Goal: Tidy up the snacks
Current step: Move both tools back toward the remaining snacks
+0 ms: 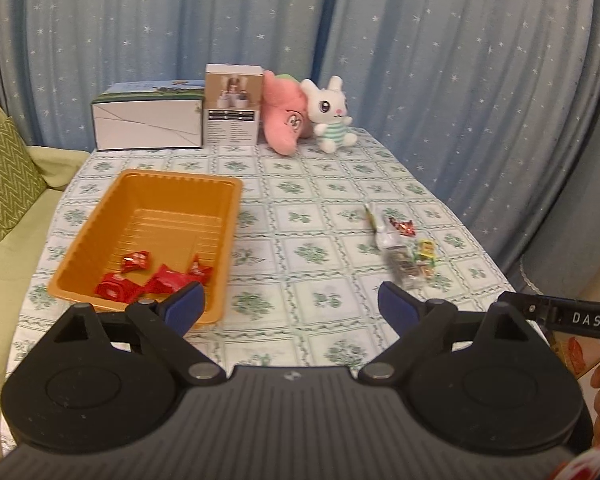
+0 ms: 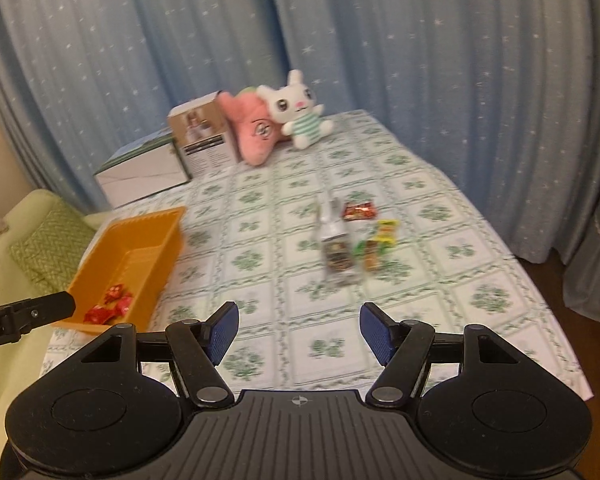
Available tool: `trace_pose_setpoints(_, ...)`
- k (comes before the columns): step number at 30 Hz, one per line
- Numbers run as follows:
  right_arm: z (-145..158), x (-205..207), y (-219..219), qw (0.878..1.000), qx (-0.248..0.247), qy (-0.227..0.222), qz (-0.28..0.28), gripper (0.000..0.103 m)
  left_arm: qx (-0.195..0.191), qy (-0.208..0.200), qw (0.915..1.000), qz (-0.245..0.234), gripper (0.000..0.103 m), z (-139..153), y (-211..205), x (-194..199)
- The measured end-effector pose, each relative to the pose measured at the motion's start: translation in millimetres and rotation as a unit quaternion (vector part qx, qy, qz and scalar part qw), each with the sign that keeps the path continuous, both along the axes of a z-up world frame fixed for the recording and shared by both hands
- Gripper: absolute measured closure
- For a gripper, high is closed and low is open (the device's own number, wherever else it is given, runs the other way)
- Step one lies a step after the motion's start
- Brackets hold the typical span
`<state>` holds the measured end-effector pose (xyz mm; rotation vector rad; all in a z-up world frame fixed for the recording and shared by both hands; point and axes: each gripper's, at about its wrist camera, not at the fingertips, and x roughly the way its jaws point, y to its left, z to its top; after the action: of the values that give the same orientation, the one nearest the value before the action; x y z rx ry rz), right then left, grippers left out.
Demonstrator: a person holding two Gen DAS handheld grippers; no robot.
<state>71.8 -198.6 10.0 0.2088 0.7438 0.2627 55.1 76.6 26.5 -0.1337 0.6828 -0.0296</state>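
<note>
Left wrist view: my left gripper point(image 1: 291, 304) hangs with its blue-padded jaws spread wide and empty above a table point(image 1: 300, 184) under a green floral checked cloth. An orange ribbed plastic tray point(image 1: 224, 216), rectangular and shallow, sits to the left, holding four crinkly red-wrapped snacks point(image 1: 156, 276) at its near end. Well apart to the right lies a loose cluster of snacks point(image 1: 404, 248): a clear packet, a red wrapper, small yellow-green ones, blurred. White boxes point(image 1: 148, 120) and two soft plush toys point(image 1: 308, 116) line the far edge before a starred blue curtain point(image 1: 420, 40). Bare cloth separates tray and cluster.

Right wrist view: my right gripper point(image 2: 299, 330) also stands parted and holds nothing, pointed toward the same snack cluster point(image 2: 352, 240) ahead. The tray point(image 2: 168, 236) shows at left with its red snacks point(image 2: 110, 304); the table's right edge point(image 2: 540, 280) drops away nearby.
</note>
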Motion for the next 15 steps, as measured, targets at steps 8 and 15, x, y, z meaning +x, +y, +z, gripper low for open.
trace_pose_setpoints(8,1.2,0.4,-30.1,1.000,-0.002,-0.002,-0.031,0.036,0.002,0.007,0.9996,-0.028,0.011,-4.3,-31.3,9.8)
trace_pose_setpoints(15,-4.1,4.7,-47.4,0.999,-0.007,0.007,-0.048,0.036,0.001,0.015,0.9988,-0.047,0.011,-9.5,-51.9,20.3)
